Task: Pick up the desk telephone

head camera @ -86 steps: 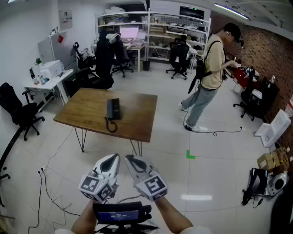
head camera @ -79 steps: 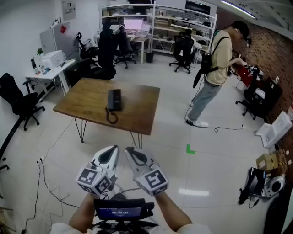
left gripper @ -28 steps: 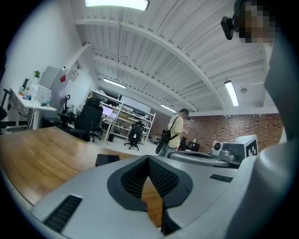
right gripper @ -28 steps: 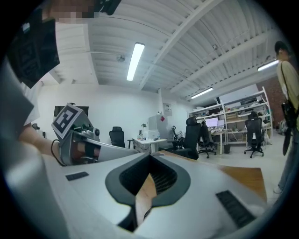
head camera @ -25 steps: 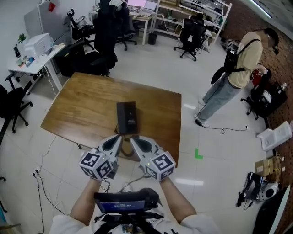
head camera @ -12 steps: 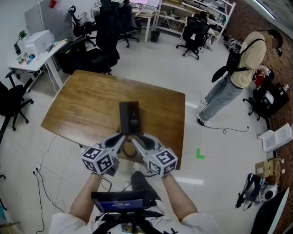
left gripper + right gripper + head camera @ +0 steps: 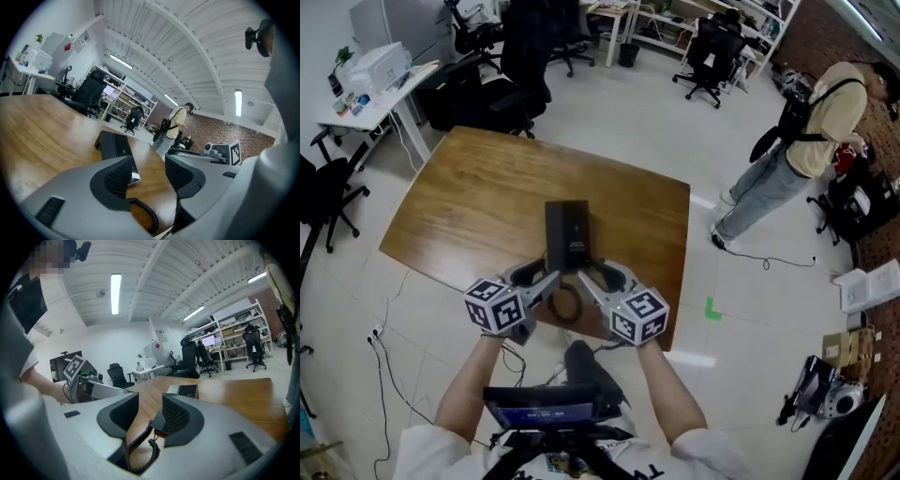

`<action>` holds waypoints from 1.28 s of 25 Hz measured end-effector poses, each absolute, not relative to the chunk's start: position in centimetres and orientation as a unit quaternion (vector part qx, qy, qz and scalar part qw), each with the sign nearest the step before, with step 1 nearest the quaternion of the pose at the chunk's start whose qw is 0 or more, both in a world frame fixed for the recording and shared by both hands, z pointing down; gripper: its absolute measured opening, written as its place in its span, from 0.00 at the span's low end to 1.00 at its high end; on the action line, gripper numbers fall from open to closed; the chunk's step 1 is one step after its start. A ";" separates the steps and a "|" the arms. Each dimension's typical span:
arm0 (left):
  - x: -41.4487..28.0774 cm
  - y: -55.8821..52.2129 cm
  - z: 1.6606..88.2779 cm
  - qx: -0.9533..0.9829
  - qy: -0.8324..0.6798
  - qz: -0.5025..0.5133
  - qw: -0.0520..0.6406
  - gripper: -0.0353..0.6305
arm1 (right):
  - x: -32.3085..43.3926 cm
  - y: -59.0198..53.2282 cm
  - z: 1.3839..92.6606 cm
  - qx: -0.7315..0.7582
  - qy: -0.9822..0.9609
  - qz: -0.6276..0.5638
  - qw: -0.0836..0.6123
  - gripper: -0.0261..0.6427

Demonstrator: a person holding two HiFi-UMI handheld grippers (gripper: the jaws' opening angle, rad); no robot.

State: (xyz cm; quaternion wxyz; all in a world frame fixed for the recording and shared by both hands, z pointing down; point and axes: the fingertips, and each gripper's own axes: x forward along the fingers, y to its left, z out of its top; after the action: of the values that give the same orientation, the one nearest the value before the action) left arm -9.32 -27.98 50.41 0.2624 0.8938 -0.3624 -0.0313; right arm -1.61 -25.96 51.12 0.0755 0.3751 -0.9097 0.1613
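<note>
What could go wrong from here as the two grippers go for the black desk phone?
1. The coiled black cord loops right by the left gripper and right gripper, whose jaws have just been opening with nothing held between them; either may snag it.
2. The black desk telephone sits near the wooden table edge; an uneven two-sided lift could tip it off.

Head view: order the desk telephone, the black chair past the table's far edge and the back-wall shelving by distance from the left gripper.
1. Desk telephone, just ahead of the left gripper, whose jaws have just been opening, nothing between them.
2. Black chair, beyond the table.
3. Shelving, far back.
</note>
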 end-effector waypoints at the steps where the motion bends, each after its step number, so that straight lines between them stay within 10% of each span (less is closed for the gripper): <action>1: -9.5 -28.7 51.2 0.892 -0.365 -0.026 0.266 0.38 | -1.4 -26.5 51.7 0.376 -0.908 0.167 0.079 0.28; 32: -7.0 -40.3 64.4 0.877 -0.252 0.109 0.394 0.54 | -0.6 -41.2 63.8 0.272 -0.858 0.430 0.065 0.52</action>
State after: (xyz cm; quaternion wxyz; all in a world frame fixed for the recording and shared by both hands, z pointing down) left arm -7.04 -40.31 64.36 0.3942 0.8770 -0.2523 0.1093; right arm -0.55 -41.22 63.80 0.0653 0.2720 -0.8585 0.4299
